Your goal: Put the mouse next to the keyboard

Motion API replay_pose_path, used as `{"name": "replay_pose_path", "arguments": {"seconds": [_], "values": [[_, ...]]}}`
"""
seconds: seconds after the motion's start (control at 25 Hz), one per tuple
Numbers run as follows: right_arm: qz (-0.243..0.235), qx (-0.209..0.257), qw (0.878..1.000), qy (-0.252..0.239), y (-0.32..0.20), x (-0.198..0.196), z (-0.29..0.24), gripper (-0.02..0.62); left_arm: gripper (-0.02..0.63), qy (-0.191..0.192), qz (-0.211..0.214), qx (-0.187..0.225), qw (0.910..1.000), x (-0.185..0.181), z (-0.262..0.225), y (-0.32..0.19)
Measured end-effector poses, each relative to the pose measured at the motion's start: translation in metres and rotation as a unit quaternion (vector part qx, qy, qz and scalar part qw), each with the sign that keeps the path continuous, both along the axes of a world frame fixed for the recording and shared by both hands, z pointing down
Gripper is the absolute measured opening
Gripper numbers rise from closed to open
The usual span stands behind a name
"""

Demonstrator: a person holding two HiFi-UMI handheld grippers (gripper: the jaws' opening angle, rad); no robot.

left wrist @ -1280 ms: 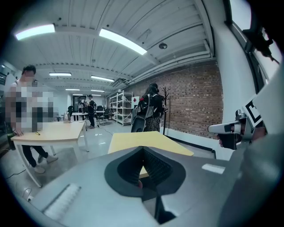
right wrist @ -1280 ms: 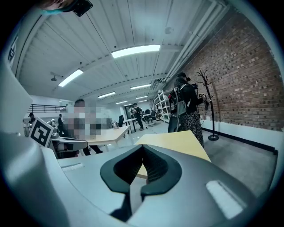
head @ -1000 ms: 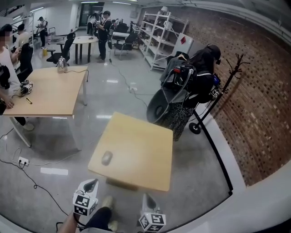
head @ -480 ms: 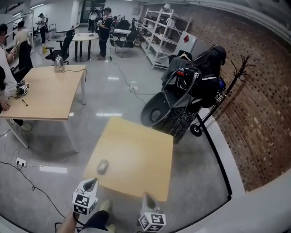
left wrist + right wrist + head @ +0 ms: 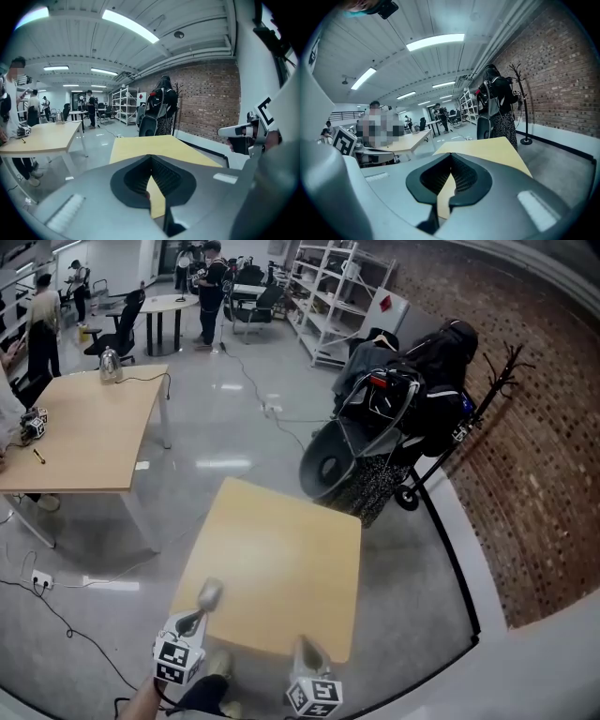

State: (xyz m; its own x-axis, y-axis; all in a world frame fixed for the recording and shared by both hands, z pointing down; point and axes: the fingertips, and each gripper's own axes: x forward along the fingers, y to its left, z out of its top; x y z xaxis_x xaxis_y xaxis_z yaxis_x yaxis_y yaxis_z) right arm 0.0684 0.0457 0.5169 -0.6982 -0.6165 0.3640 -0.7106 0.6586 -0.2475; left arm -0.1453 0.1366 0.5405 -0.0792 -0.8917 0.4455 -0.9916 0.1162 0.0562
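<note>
Mouse: grey, on table by its front left edge, just ahead of left gripper; judged light, rigid, smooth-shelled and slippery, best pinched across its flanks; left gripper and right gripper jaws together, empty; keyboard unseen.

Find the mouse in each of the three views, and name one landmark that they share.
Head view: the mouse lies at the near left corner of the table, just ahead of the left gripper.
Left gripper view: the mouse is not in it.
Right gripper view: the mouse is not in it.
Shared landmark: the table, which lies straight ahead in both gripper views.
</note>
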Motion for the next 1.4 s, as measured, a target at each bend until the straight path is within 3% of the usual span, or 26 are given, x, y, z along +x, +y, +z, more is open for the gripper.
{"name": "replay_pose_path", "arguments": {"seconds": [0.64,1.12,1.4], "values": [[0.028,-0.019,0.999,0.024,-0.039,-0.051,0.024,0.014,0.0,0.022,0.048,-0.029,0.9982,-0.037,0.036,-0.049],[0.038,-0.04,0.998,0.038,-0.059,-0.064,0.044,0.014,0.0,0.035,0.065,-0.062,0.9954,-0.048,0.066,-0.07],[0.036,-0.054,0.997,0.043,-0.065,-0.069,0.059,0.014,0.0,0.023,0.081,-0.085,0.9928,-0.047,0.086,-0.075]]}}
